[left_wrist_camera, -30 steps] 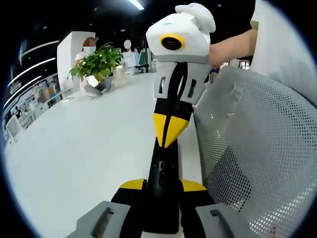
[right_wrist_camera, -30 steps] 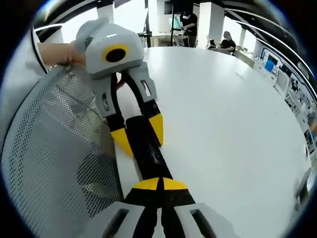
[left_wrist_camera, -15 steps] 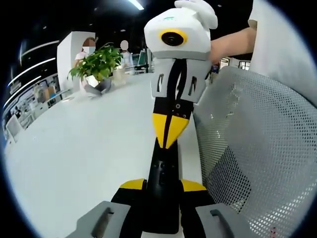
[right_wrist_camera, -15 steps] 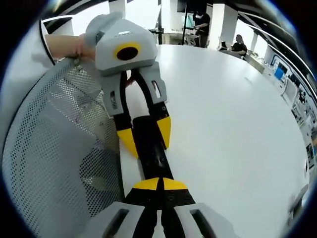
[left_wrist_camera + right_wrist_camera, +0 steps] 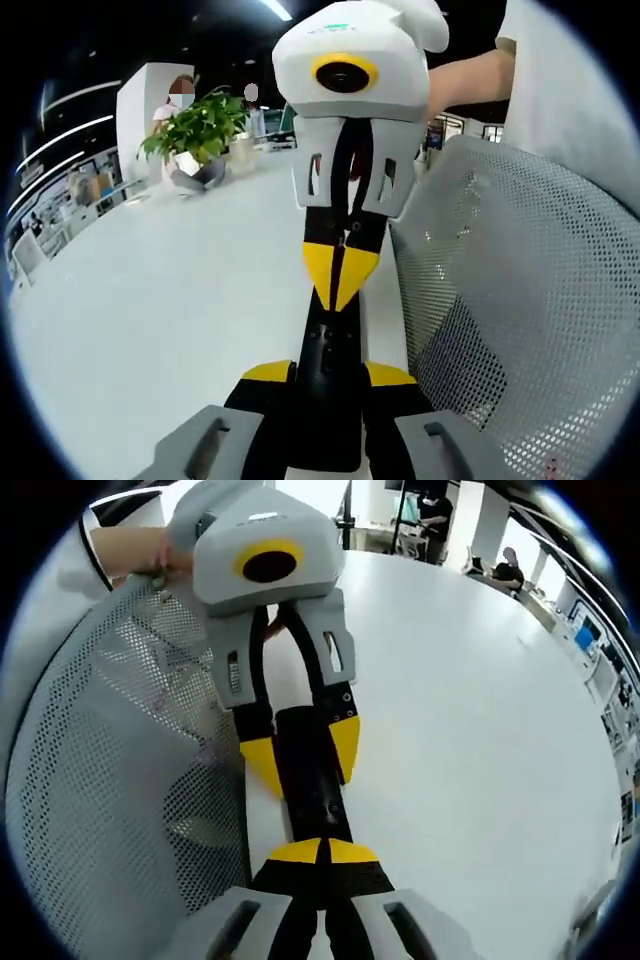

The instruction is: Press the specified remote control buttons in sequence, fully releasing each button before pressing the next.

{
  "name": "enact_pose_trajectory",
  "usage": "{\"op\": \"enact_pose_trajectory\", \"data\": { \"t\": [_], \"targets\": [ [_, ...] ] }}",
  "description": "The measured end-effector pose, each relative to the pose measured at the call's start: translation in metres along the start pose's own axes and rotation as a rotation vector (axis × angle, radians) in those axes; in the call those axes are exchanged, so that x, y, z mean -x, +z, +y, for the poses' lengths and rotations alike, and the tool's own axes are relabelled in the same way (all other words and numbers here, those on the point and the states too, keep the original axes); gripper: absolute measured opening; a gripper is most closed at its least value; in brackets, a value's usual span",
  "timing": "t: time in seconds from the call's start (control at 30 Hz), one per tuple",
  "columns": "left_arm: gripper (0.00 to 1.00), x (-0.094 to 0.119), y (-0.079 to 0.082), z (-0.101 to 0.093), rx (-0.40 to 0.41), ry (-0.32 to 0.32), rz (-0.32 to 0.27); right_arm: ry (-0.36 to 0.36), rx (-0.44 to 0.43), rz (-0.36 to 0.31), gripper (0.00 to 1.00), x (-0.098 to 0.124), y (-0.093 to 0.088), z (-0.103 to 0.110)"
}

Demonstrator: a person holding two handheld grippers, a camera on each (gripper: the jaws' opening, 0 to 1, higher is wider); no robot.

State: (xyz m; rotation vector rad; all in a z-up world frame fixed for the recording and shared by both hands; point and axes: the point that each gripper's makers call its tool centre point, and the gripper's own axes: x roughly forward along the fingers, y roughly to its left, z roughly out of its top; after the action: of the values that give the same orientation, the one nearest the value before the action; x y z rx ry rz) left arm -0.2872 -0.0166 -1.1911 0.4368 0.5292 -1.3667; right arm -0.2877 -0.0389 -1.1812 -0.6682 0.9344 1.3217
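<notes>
the white table (image 5: 150,320) spreads wide ahead of you, and the mesh back of a chair (image 5: 520,300) stands close along its near edge, so you are working in the narrow strip between the two. a potted plant (image 5: 195,135) sits well off at the far side and is no concern

the black remote control (image 5: 330,370) lies lengthways along that strip. your left gripper (image 5: 300,755) is clamped on one end of it, its yellow tips either side of the remote's body, and that grip is your anchor: keep it steady and level so the remote cannot rock or slide toward the chair

your right gripper (image 5: 340,278) has its jaws closed together into a single yellow point, holding nothing. in the left gripper view that point sits right at the remote's top face; whether it is touching a button or just above it i cannot tell. the buttons themselves are too dark to pick out

i judge the step in hand is a press with that closed tip. to do it well, come down square to the remote's face, not at a slant, push only until the button gives, then lift clear so a gap shows before you shift along to the next one. keep the tip on the centre line of the remote, and keep the whole remote in sight of both cameras while you work
</notes>
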Motion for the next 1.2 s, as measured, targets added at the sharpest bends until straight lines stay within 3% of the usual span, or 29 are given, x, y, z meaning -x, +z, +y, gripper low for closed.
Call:
{"op": "enact_pose_trajectory", "data": {
  "t": [0.07, 0.2, 0.3, 0.37, 0.43, 0.47, 0.83, 0.9, 0.93, 1.03, 1.2],
  "targets": [
    [0.25, 0.0, 0.0, 0.0, 0.0, 0.0, 0.0, -0.001, -0.006, -0.013, 0.0, 0.001, -0.002, -0.001],
    [0.25, 0.0, 0.0, -0.001, 0.001, 0.002, 0.001, -0.034, 0.108, -0.01, 0.0, 0.002, 0.002, 0.002],
    [0.25, 0.0, 0.0, -0.001, -0.001, 0.001, 0.002, -0.022, 0.122, -0.026, 0.0, 0.0, 0.01, 0.007],
    [0.25, 0.0, 0.0, -0.001, -0.002, 0.001, 0.002, -0.019, 0.129, -0.016, 0.0, -0.003, 0.011, 0.006],
    [0.25, 0.0, 0.0, -0.001, -0.002, 0.001, 0.003, -0.032, 0.193, 0.047, 0.0, -0.006, 0.004, 0.003],
    [0.25, 0.0, 0.0, -0.001, -0.002, 0.001, 0.003, -0.028, 0.215, 0.022, 0.0, -0.007, 0.009, 0.005],
    [0.25, 0.0, 0.0, -0.002, -0.003, 0.001, 0.004, 0.025, 0.239, 0.085, 0.0, -0.006, 0.006, 0.005],
    [0.25, 0.0, 0.0, -0.002, -0.003, 0.002, 0.003, 0.033, 0.232, 0.076, 0.0, -0.004, 0.007, 0.004],
    [0.25, 0.0, 0.0, -0.002, -0.003, 0.002, 0.004, 0.042, 0.186, 0.062, 0.0, -0.003, 0.006, 0.005],
    [0.25, 0.0, 0.0, -0.002, -0.003, 0.002, 0.005, 0.019, 0.191, 0.058, 0.07, 0.002, 0.003, 0.0],
    [0.25, 0.0, 0.001, -0.002, -0.003, 0.001, 0.005, 0.031, 0.187, 0.054, 0.08, 0.004, 0.003, -0.001]
  ]
}}
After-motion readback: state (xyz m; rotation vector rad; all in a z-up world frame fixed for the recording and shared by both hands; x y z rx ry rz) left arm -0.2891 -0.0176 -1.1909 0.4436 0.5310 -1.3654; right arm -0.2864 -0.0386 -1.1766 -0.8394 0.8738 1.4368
